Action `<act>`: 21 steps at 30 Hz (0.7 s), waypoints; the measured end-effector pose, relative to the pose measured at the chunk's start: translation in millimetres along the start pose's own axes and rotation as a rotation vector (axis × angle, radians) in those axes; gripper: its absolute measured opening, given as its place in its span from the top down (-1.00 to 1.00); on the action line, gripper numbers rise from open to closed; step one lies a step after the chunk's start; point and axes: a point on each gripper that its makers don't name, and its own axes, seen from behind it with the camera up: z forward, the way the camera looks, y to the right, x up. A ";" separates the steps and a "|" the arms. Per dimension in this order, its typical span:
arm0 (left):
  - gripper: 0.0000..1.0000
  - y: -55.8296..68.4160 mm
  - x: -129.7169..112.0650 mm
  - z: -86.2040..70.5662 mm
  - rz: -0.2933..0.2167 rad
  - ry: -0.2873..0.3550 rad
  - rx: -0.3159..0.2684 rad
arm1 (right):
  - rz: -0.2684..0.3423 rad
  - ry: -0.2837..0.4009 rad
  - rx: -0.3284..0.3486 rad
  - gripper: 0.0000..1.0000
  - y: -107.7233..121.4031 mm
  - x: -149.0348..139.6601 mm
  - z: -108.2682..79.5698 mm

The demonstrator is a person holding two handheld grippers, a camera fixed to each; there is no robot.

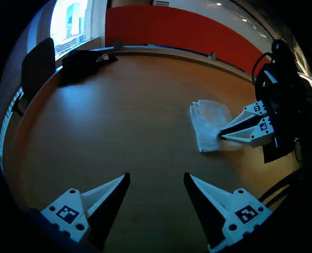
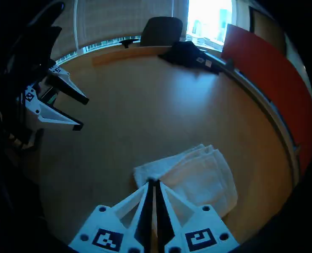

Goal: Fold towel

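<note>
Two grippers are up on my feeds, and they could not look more different. My left gripper sits at the bottom of the left gripper view with its jaws spread wide, nothing between them but the bare wooden table. Over to the right gripper view, and my right gripper is at bottom centre with its fingers drawn in to a narrow slit, a pale strip of cloth between them, nipping the near edge of the towel. The towel itself is white, already folded into layers, lying flat on the table in the lower middle of that frame and fanning out to the right of the tips. From the left gripper view I see the same towel at centre right, with the right gripper coming in from the right edge, its tips closed down at the cloth's edge. Far end of the table, upper left in that view: a dark bundle, a chair beside it, a bright window and a red panel along the top.
</note>
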 end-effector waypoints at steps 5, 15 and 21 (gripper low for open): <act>-0.89 -0.1 2.1 0.8 0.005 0.002 0.000 | 0.009 0.005 -0.005 -0.08 2.1 -1.0 -2.0; -0.89 0.1 4.2 1.5 0.010 0.003 0.005 | 0.034 0.006 -0.025 -0.29 8.5 -11.0 -14.4; -0.89 0.8 4.9 1.2 0.018 0.003 0.007 | 0.052 -0.011 -0.044 -0.29 11.3 -29.5 -24.5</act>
